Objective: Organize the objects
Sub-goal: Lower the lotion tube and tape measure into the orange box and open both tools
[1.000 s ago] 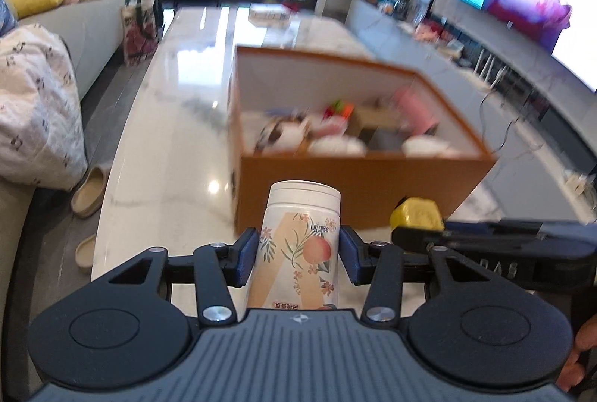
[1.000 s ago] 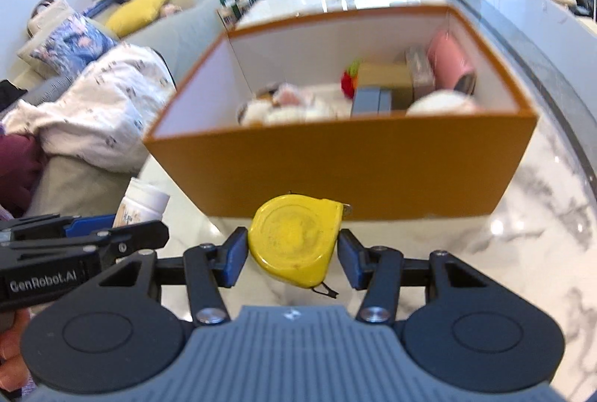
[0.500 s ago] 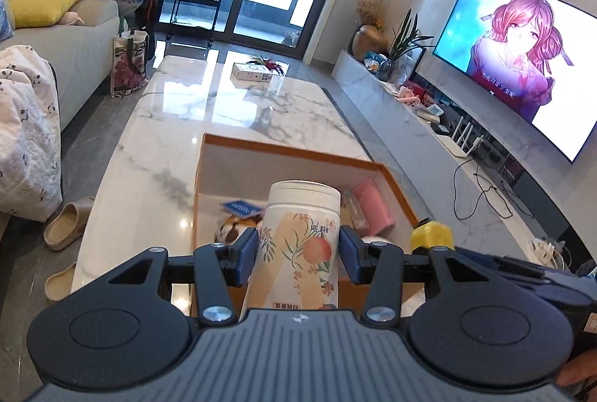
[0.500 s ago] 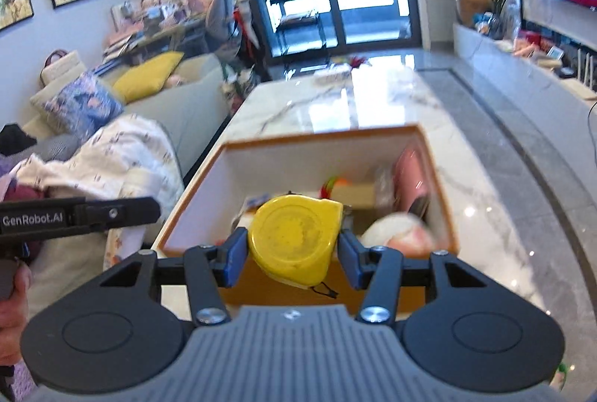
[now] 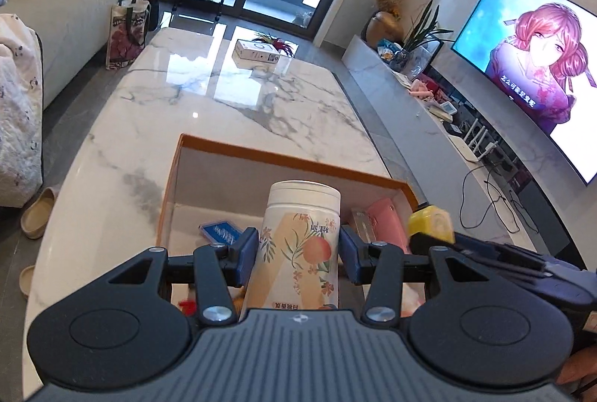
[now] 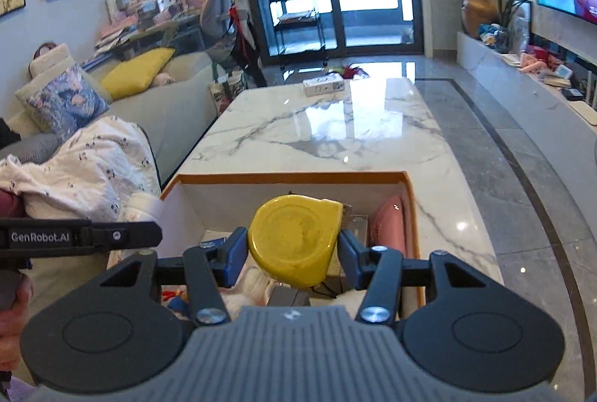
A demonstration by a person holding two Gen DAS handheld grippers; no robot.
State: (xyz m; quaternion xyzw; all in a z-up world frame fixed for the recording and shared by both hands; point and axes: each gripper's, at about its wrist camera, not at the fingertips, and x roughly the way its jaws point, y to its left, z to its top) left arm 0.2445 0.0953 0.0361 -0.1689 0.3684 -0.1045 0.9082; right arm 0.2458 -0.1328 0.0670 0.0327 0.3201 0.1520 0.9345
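1. Our left hand-held gripper [image 5: 298, 254] pinches the white bottle [image 5: 303, 245] upright by its sides; our right hand-held gripper [image 6: 293, 249] pinches the yellow tape measure [image 6: 294, 239]. Both things hang over the open orange box [image 6: 291, 177] on the bench [image 6: 335, 133].
2. We lower each one into a free place, not onto the pink case [image 6: 388, 225] or the blue card [image 5: 220, 233].
3. We keep the two grippers apart, because they are very near.
4. We open the pads only when the thing rests.
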